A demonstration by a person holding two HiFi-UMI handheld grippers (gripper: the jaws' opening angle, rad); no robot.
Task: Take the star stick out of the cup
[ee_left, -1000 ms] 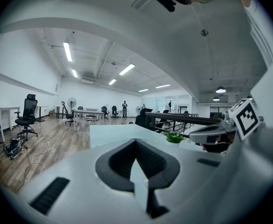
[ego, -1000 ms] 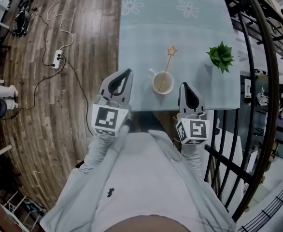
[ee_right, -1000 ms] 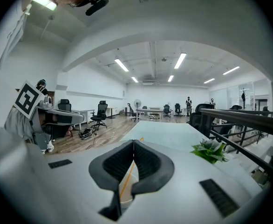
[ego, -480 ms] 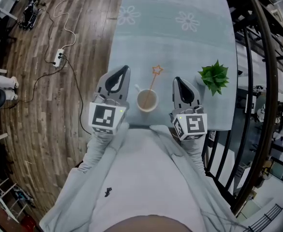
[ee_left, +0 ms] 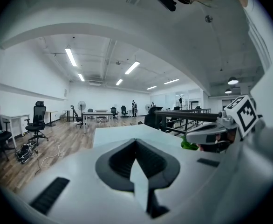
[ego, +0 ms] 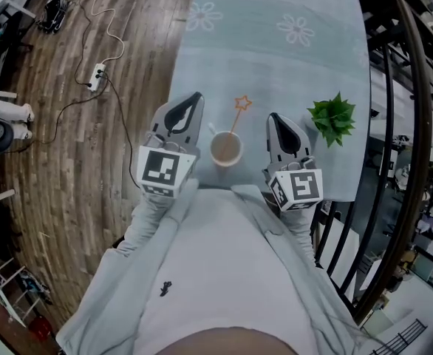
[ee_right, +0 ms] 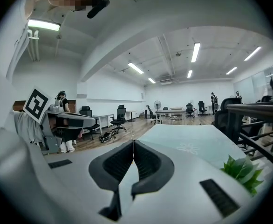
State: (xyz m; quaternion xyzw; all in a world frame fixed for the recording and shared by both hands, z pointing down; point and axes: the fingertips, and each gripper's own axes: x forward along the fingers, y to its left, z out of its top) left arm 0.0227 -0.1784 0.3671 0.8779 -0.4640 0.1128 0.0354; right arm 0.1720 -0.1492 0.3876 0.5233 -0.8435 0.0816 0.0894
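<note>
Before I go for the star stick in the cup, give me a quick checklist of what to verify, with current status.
1. Thin orange star-topped stick stands in the white handled cup, star above the rim: ok.
2. Cup upright on the pale green tablecloth, between both grippers: ok.
3. Right gripper open to pinch the stick: not ok, jaws shut, empty.
4. Left gripper open to steady the cup: not ok, jaws shut, empty.
5. Small green leafy plant apart from cup and stick: ok.
6. Anything else inside the cup: cannot tell.
</note>
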